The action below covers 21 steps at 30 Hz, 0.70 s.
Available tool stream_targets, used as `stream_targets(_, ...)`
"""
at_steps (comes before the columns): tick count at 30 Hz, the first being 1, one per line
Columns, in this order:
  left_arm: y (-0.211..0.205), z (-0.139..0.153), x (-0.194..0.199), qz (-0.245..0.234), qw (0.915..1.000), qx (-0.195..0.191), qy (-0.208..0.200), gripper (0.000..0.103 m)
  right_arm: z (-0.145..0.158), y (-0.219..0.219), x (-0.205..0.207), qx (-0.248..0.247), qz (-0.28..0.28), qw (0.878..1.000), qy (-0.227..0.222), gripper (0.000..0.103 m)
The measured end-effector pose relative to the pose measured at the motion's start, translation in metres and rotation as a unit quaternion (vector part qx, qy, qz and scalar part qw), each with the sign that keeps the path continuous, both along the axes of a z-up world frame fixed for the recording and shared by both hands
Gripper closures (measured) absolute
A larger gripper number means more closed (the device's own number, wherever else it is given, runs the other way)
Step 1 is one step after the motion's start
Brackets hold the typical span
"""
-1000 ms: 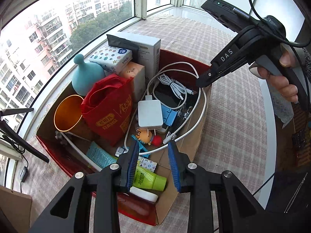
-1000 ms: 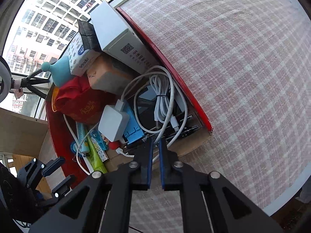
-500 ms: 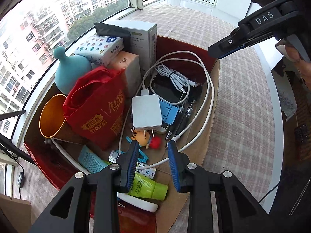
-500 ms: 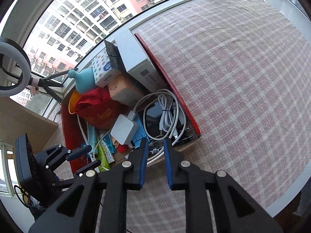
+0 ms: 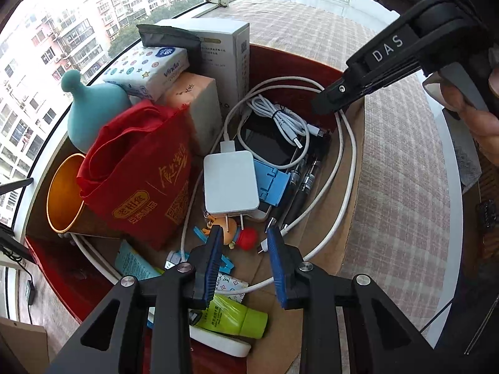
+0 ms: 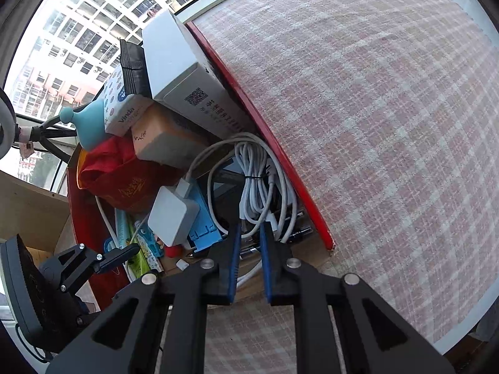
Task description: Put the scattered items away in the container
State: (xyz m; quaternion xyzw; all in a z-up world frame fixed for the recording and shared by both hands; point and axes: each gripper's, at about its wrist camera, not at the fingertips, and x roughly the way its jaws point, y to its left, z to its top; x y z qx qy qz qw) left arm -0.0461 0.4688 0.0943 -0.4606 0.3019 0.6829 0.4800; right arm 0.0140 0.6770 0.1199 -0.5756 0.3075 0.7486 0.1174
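A red cardboard box (image 5: pixel 296 59) on the checked cloth holds several items: a white charger (image 5: pixel 230 184) with its long cable, a bundled white cable (image 5: pixel 280 118), a red bag (image 5: pixel 140 171), a teal vase (image 5: pixel 90 112), a gold cup (image 5: pixel 62 193), a tissue pack (image 5: pixel 149 71), pens (image 5: pixel 299 193) and a green tube (image 5: pixel 237 318). My left gripper (image 5: pixel 246 237) hangs open over the box's near end, above a small toy figure (image 5: pixel 249 238), holding nothing. My right gripper (image 6: pixel 249 233) is open narrowly just above the bundled cable (image 6: pixel 252 187), by the box's red rim (image 6: pixel 249 106); nothing is between its pads.
A pink checked cloth (image 6: pixel 389 124) covers the sill around the box. Windows run along the far side. A ring light (image 6: pixel 6 124) and a wooden board (image 6: pixel 28 205) stand at the left. A person's hand (image 5: pixel 477 118) holds the right gripper.
The left gripper has moved in closer over the box. The right gripper rose away half a second ago and has come back down near the cables, its jaws slightly wider than a second ago.
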Motion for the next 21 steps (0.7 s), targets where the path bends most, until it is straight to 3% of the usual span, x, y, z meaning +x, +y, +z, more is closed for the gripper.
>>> stream_targets(3, -0.023, 0.020, -0.002, 0.029, 0.9991, 0.030, -0.001, 0.074, 0.019, -0.004, 0.012, 0.016, -0.005, 1.000, 0.022, 0.086)
stream_targets(5, -0.042, 0.030, 0.000, 0.051, 0.9977, 0.045, -0.002, 0.074, 0.032, -0.010, 0.021, 0.023, -0.009, 0.999, 0.042, 0.072)
stream_targets(7, -0.064, 0.039, 0.002, 0.079, 0.9950, 0.061, -0.003, 0.074, 0.039, -0.018, 0.035, 0.022, -0.018, 0.997, 0.070, 0.049)
stream_targets(9, -0.090, 0.046, 0.005, 0.114, 0.9902, 0.080, -0.013, 0.071, 0.046, -0.026, 0.048, 0.019, -0.026, 0.995, 0.098, 0.047)
stream_targets(12, -0.127, 0.052, 0.011, 0.167, 0.9799, 0.105, -0.030, 0.050, 0.054, -0.049, 0.063, 0.040, -0.029, 0.991, 0.123, 0.047)
stream_targets(16, -0.151, 0.070, 0.019, 0.195, 0.9720, 0.127, -0.034, 0.025, 0.072, -0.071, 0.079, 0.095, -0.015, 0.986, 0.135, 0.044)
stream_targets(21, -0.156, 0.106, 0.017, 0.229, 0.9657, 0.123, -0.001, 0.025, 0.104, -0.094, 0.075, 0.159, 0.021, 0.976, 0.150, 0.036)
